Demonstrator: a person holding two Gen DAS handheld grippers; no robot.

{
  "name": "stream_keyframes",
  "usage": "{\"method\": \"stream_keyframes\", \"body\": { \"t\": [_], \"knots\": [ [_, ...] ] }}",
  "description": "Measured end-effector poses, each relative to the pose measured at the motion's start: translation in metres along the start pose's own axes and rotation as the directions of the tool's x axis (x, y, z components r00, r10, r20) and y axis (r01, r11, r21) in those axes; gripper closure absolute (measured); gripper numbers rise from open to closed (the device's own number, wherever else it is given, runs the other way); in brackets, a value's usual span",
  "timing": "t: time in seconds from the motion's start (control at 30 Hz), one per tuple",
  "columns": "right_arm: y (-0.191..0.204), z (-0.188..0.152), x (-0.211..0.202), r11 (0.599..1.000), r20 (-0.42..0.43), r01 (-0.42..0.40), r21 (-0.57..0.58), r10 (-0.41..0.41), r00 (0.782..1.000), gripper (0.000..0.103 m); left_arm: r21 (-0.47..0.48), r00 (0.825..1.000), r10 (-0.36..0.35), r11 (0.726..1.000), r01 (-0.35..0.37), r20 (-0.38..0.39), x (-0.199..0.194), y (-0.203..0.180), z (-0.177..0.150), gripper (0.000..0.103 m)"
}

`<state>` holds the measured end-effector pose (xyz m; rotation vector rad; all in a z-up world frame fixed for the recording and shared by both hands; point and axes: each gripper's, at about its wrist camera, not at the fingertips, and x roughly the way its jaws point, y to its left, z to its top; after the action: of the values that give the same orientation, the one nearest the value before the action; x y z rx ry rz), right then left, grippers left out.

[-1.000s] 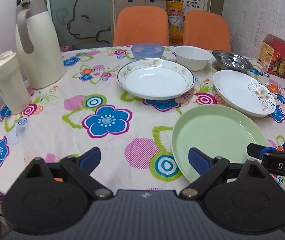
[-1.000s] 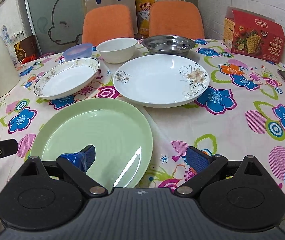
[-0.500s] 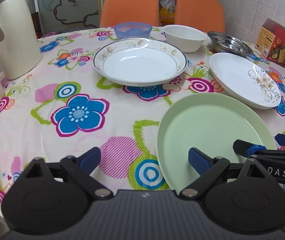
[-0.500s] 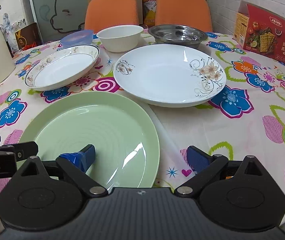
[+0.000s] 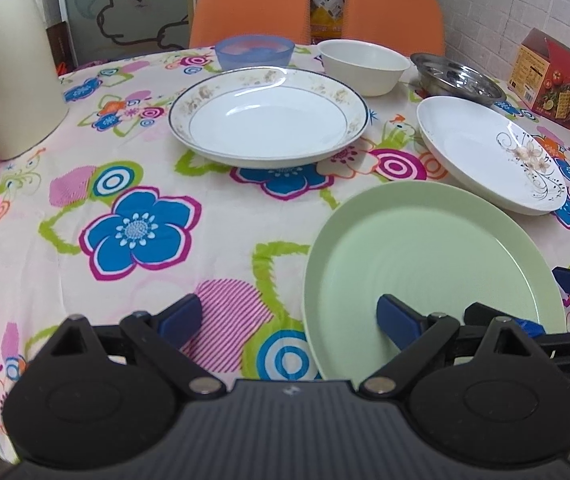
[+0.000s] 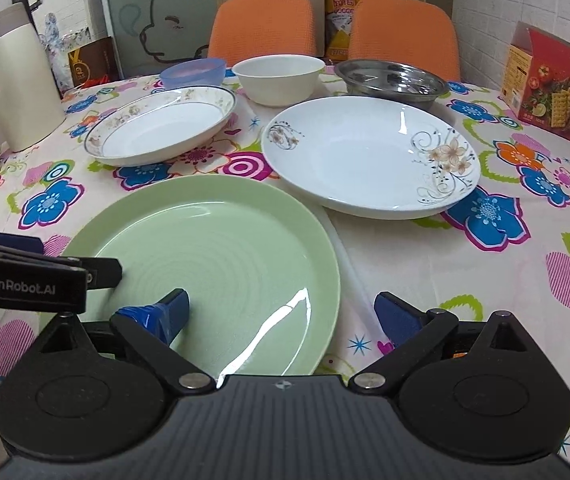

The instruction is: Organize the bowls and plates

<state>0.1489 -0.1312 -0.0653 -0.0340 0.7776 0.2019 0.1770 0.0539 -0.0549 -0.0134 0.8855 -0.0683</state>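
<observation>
Both claws spread wide, holding nothing: left claw (image 5: pixel 289 318) straddles the green plate's (image 5: pixel 433 248) left rim, right claw (image 6: pixel 283 312) its right rim. Bare tablecloth (image 5: pixel 133 184) fills the left of the frame.

- My left gripper (image 5: pixel 287 318) is matte black plastic, with blue pads on its two fingers (image 5: pixel 181 316)
- Round silver screws sit at the finger pivots, above a ribbed grey body
- My right gripper (image 6: pixel 281 314) is built the same, one pad wrapped in glossy blue tape
- White "GenRobot.AI" lettering runs along the left gripper's side
</observation>
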Motion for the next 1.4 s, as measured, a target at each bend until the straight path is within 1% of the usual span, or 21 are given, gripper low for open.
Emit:
{"method": "stream_keyframes", "body": {
  "t": [0.23,0.27,0.37,0.43,0.53,0.57,0.7,0.8,0.87,0.93,0.97,1.0,1.03,1.07,1.13,1.17,1.2,1.3,1.4],
  "knots": [
    [0.002,-0.001,0.001,0.999,0.012,-0.030,-0.025,0.030,0.999,0.017,0.022,1.000,-0.028,0.999,0.028,0.007,0.004,-0.007,0.003,0.009],
    [0.002,0.000,-0.001,0.999,0.008,-0.029,-0.027,0.029,1.000,0.017,0.024,1.000,-0.031,0.999,0.031,0.006,0.004,-0.007,0.003,0.009],
    [0.002,0.002,-0.011,0.999,0.035,-0.014,-0.035,0.015,0.999,0.017,0.025,0.999,-0.033,0.999,0.033,0.008,0.004,-0.006,0.003,0.009],
    [0.007,0.001,-0.013,0.998,0.033,-0.012,-0.066,0.014,0.999,0.018,0.033,0.999,-0.038,0.999,0.037,0.008,0.003,-0.007,0.002,0.009],
    [0.012,-0.007,-0.007,0.996,0.003,-0.048,-0.078,0.048,0.999,0.020,0.039,0.999,-0.043,0.998,0.043,0.006,0.003,-0.007,0.002,0.009],
    [0.012,-0.008,-0.007,0.995,0.008,-0.069,-0.066,0.070,0.998,0.019,0.044,0.999,-0.047,0.998,0.047,0.007,0.003,-0.007,0.001,0.009],
    [0.012,-0.009,-0.004,0.994,0.031,-0.079,-0.074,0.081,0.996,0.019,0.060,0.998,-0.063,0.996,0.062,0.017,0.002,-0.010,0.000,0.010],
    [0.010,-0.011,-0.002,0.993,0.058,-0.087,-0.080,0.092,0.994,0.015,0.077,0.997,-0.080,0.994,0.078,0.022,0.002,-0.014,-0.001,0.010],
    [0.008,-0.015,-0.004,0.992,0.082,-0.093,-0.085,0.100,0.992,0.015,0.088,0.996,-0.090,0.992,0.088,0.027,0.003,-0.015,-0.001,0.011],
    [0.008,-0.018,-0.004,0.993,0.103,-0.087,-0.084,0.096,0.990,0.015,0.098,0.994,-0.104,0.990,0.101,0.036,0.002,-0.016,-0.001,0.015],
    [0.008,-0.017,-0.004,0.993,0.107,-0.085,-0.081,0.093,0.990,0.015,0.106,0.992,-0.120,0.988,0.115,0.041,0.001,-0.017,-0.001,0.023],
    [0.009,-0.017,-0.004,0.994,0.104,-0.082,-0.078,0.090,0.990,0.015,0.114,0.990,-0.135,0.985,0.129,0.046,-0.001,-0.018,-0.001,0.035],
    [0.009,-0.015,-0.004,0.994,0.094,-0.081,-0.076,0.088,0.992,0.015,0.125,0.988,-0.146,0.982,0.139,0.047,-0.002,-0.020,0.000,0.039],
    [0.010,-0.013,-0.005,0.995,0.086,-0.076,-0.071,0.082,0.993,0.018,0.127,0.989,-0.139,0.983,0.131,0.050,-0.002,-0.021,0.000,0.040],
    [0.014,-0.014,-0.006,0.995,0.084,-0.069,-0.075,0.075,0.994,0.018,0.122,0.990,-0.131,0.985,0.124,0.058,-0.003,-0.018,-0.001,0.045],
    [0.014,-0.014,-0.006,0.995,0.084,-0.068,-0.073,0.074,0.994,0.020,0.114,0.990,-0.130,0.986,0.122,0.058,-0.003,-0.017,-0.001,0.049],
    [0.014,-0.014,-0.007,0.995,0.082,-0.068,-0.071,0.074,0.994,0.021,0.108,0.990,-0.127,0.987,0.120,0.057,-0.004,-0.016,0.000,0.051],
    [0.021,-0.013,-0.010,0.994,0.072,-0.066,-0.087,0.072,0.995,0.021,0.103,0.993,-0.101,0.990,0.094,0.059,-0.007,-0.014,-0.001,0.051],
    [0.029,-0.011,-0.016,0.994,0.094,-0.087,-0.068,0.093,0.991,0.021,0.080,0.993,-0.087,0.994,0.080,0.080,-0.018,-0.002,-0.002,0.051]
  ]
}}
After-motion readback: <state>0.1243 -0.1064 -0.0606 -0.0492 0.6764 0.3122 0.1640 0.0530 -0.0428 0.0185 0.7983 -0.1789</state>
